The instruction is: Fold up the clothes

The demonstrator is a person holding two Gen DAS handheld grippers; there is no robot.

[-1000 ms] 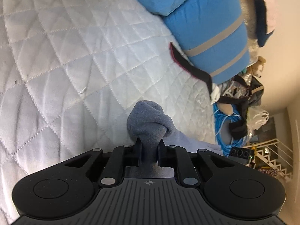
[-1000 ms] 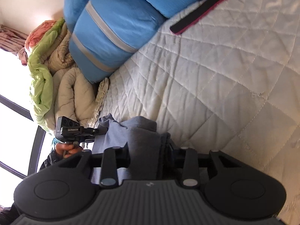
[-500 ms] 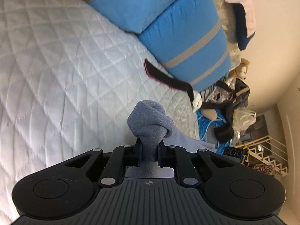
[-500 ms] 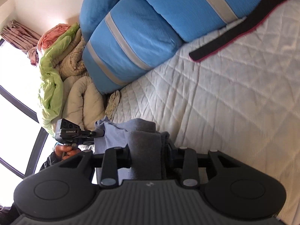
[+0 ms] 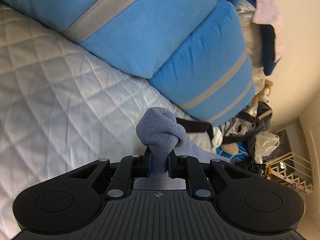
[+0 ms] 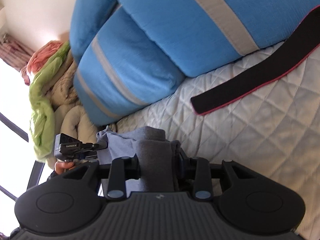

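A grey-blue garment [image 5: 160, 132] bunches out of my left gripper [image 5: 159, 164], which is shut on a twisted fold of it above the white quilted bed [image 5: 60, 100]. More of the cloth trails off to the right. In the right wrist view my right gripper [image 6: 158, 162] is shut on a thick folded edge of the same garment [image 6: 154, 144]. The cloth stretches left to the other gripper [image 6: 76, 148], held by a hand [image 6: 64, 165].
Big blue pillows with grey stripes [image 5: 140, 30] [image 6: 160, 50] lie along the bed's far side. A black strap with a red edge [image 6: 260, 80] rests on the quilt [image 6: 250, 130]. Green and beige bedding [image 6: 50, 104] is piled by the window. Clutter and stairs [image 5: 260, 140] stand beyond the bed.
Both grippers have lifted and swung toward the blue pillows, carrying the garment; the pillows now fill much more of each view. Both grips on the cloth are unchanged.
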